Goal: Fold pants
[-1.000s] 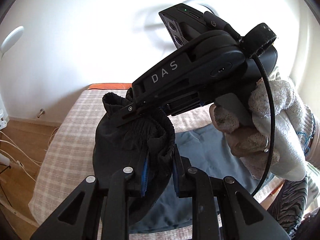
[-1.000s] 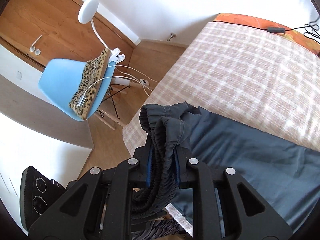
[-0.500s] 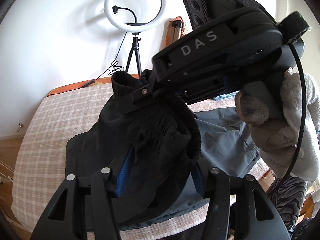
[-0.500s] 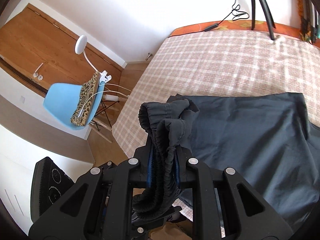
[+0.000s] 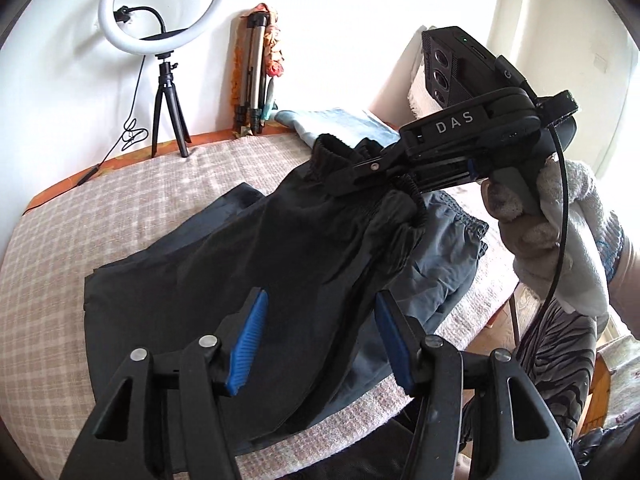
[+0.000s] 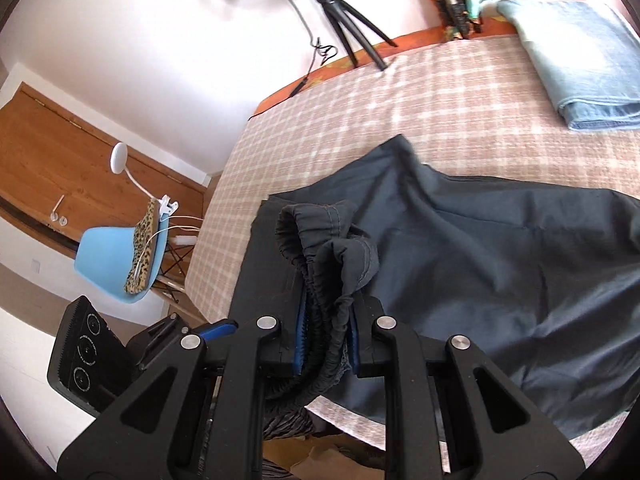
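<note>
Dark grey pants (image 5: pixel 280 248) lie on the checked bed cover, and they also show in the right wrist view (image 6: pixel 480 248). My right gripper (image 6: pixel 326 344) is shut on their bunched elastic waistband (image 6: pixel 316 240) and holds it above the bed. In the left wrist view the same right gripper (image 5: pixel 340 168) shows with the waistband (image 5: pixel 332 152) pinched in it, held by a gloved hand (image 5: pixel 560 232). My left gripper (image 5: pixel 316 336) is open, its blue pads (image 5: pixel 248 332) wide apart above the pants with nothing between them.
A folded light blue garment (image 6: pixel 580 60) lies at the bed's far right. A ring light on a tripod (image 5: pixel 160 32) stands at the bed's far edge by the wall. A blue chair (image 6: pixel 116 264) stands on the floor left of the bed.
My left gripper has opened and let go of the waistband. Both grippers have swung right across the bed, and the pants now spread out flatter, held only by my right gripper.
</note>
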`<state>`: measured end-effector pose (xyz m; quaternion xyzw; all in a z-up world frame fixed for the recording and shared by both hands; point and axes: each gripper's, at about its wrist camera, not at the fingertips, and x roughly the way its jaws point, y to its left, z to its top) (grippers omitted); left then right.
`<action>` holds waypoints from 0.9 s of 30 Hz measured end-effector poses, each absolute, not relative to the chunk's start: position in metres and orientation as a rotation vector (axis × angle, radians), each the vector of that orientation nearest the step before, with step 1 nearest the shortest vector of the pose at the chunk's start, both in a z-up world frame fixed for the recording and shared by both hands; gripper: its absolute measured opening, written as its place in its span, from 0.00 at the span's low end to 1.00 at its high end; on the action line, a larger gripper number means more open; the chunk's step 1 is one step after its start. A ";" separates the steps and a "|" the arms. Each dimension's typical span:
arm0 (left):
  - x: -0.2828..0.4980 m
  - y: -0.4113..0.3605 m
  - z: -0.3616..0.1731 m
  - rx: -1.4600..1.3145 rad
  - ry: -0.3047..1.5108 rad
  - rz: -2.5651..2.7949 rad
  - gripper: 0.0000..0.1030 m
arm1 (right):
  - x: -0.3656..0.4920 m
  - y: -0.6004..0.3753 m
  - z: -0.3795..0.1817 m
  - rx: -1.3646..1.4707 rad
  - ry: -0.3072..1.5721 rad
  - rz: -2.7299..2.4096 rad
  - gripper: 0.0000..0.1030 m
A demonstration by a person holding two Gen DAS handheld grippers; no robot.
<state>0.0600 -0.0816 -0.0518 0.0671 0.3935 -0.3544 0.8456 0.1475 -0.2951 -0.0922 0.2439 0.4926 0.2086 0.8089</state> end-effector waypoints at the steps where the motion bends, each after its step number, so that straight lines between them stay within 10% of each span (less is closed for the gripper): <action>1: 0.060 -0.084 -0.055 0.153 0.835 -0.744 0.51 | 0.145 -0.311 -0.099 0.530 1.055 0.430 0.17; 16: 0.118 -0.055 -0.129 0.155 1.015 -0.581 0.51 | 0.137 -0.428 -0.166 0.628 1.083 0.319 0.20; 21: 0.120 -0.054 -0.144 0.160 1.045 -0.576 0.51 | 0.129 -0.434 -0.174 0.707 1.112 0.335 0.68; 27: 0.122 -0.052 -0.149 0.170 1.047 -0.573 0.52 | 0.121 -0.415 -0.170 0.563 1.140 0.281 0.62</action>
